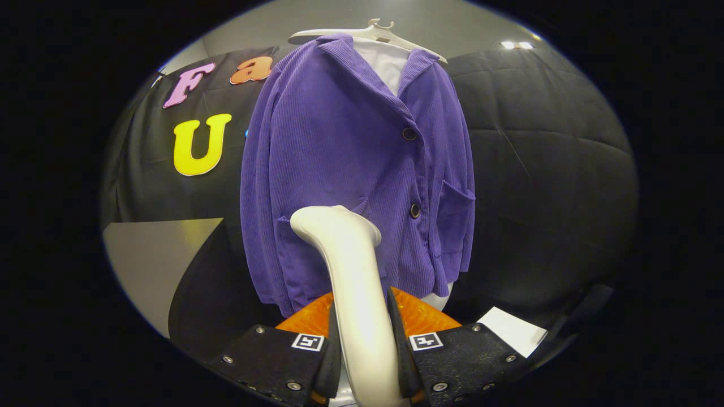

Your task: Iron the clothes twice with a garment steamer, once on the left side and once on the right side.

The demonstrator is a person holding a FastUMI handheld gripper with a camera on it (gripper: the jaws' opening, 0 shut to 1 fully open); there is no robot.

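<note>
A purple corduroy jacket [350, 164] hangs on a white hanger [376, 33] over a white shirt [387, 62], straight ahead of the fingers. My gripper [365, 333] is shut on the white garment steamer [353, 282], both fingers pressing on its handle. The steamer's head rises beyond the fingertips and lies over the jacket's lower front, left of the button line. Whether the head touches the cloth I cannot tell.
Black quilted cloth [543, 169] covers the booth wall behind and to the right of the jacket. A grey floor patch [153, 254] lies to the lower left. A white sheet [515, 330] lies just right of the fingers.
</note>
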